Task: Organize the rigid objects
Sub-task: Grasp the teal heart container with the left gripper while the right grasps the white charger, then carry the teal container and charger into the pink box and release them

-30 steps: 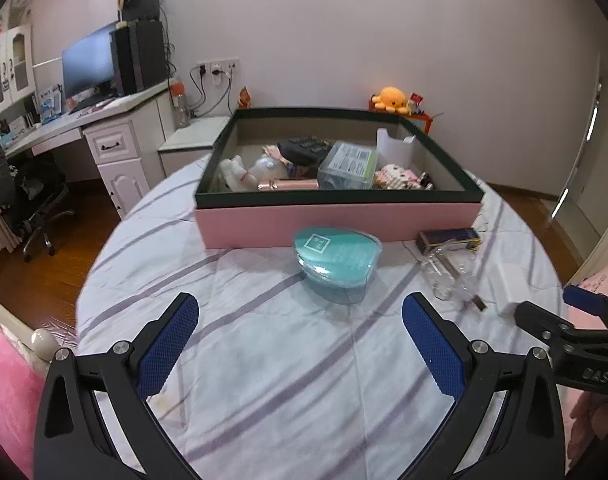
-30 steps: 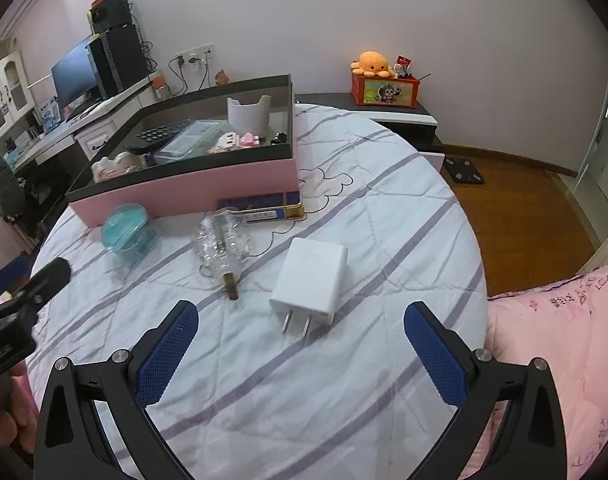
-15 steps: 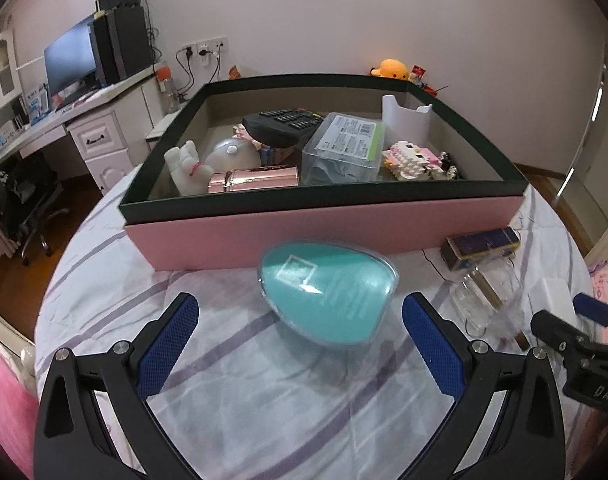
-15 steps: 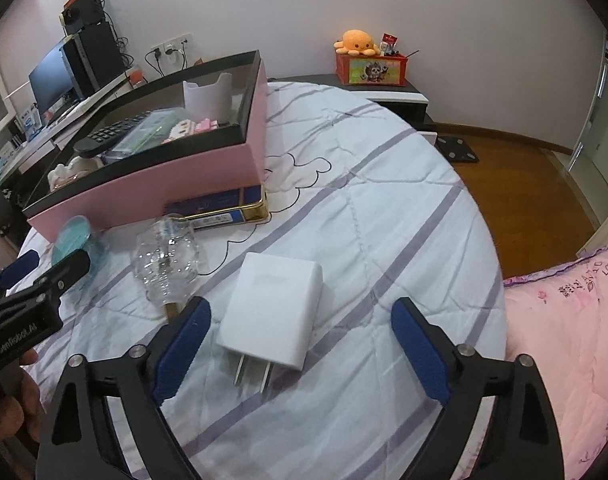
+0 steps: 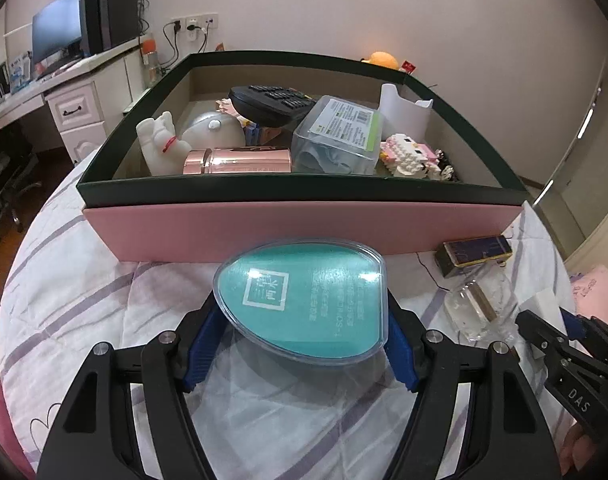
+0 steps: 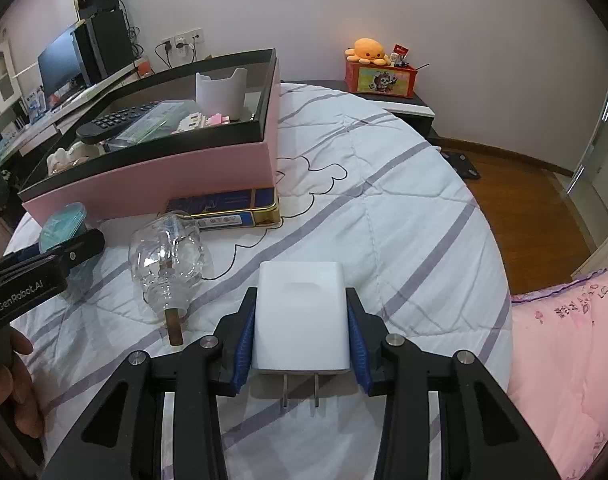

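The left gripper [image 5: 304, 336] has its jaws closed on the one teal egg-shaped case [image 5: 304, 296], just near of the pink box [image 5: 300, 228] wall. The right gripper [image 6: 301, 338] jaws clamp the one white charger [image 6: 301, 316], prongs pointing near. One glass bottle [image 6: 166, 260] and one blue tin [image 6: 228, 208] lie to its left; open striped quilt [image 6: 384, 220] spreads right to the edge.

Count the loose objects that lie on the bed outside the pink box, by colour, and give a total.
Teal: 1, egg-shaped case
White: 1, charger plug
Clear: 1, glass bottle
Blue and gold: 1, flat tin
Total: 4
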`<state>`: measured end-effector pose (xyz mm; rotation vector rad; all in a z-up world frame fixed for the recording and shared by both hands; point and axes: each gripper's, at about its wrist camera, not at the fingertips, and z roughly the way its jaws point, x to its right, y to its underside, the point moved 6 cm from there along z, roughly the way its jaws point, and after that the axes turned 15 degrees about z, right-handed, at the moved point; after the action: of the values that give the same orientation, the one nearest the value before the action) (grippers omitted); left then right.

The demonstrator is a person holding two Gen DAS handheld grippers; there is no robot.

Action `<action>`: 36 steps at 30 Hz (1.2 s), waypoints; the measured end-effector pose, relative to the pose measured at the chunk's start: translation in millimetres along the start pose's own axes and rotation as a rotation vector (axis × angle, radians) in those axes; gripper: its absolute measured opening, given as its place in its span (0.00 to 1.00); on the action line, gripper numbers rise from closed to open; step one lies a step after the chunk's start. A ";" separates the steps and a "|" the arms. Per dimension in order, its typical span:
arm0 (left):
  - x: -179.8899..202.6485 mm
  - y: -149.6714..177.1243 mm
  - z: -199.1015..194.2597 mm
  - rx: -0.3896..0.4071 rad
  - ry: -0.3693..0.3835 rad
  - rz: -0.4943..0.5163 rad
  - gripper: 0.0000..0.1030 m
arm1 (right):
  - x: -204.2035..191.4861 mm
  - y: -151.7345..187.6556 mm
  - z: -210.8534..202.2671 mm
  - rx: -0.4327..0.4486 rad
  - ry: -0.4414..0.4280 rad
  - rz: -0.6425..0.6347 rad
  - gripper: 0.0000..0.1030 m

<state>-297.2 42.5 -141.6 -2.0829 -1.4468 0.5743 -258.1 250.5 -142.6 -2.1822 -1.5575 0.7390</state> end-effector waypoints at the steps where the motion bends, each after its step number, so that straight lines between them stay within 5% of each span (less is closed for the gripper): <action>1: 0.6 0.2 -2.2 0.003 0.000 0.002 0.70 | 0.3 0.4 -1.0 0.000 -0.006 0.003 0.40; 12: 3.0 13.4 -35.8 0.019 -0.003 0.019 0.70 | -5.1 3.9 -21.9 -0.002 -0.062 0.007 0.40; 20: -10.8 -5.9 -63.2 0.072 -0.023 0.028 0.70 | -33.7 -14.8 -43.4 0.038 -0.129 -0.030 0.40; 28: -33.6 -62.9 -83.9 0.162 -0.056 0.050 0.70 | -93.6 -77.3 -57.3 0.113 -0.236 -0.108 0.40; 36: -59.3 -132.7 -56.0 0.171 -0.092 0.076 0.70 | -160.9 -155.3 -24.2 0.119 -0.278 -0.168 0.40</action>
<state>-377.3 13.8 -11.1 -2.0064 -1.3228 0.8040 -402.3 149.8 -2.3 -1.8987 -1.7539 1.0866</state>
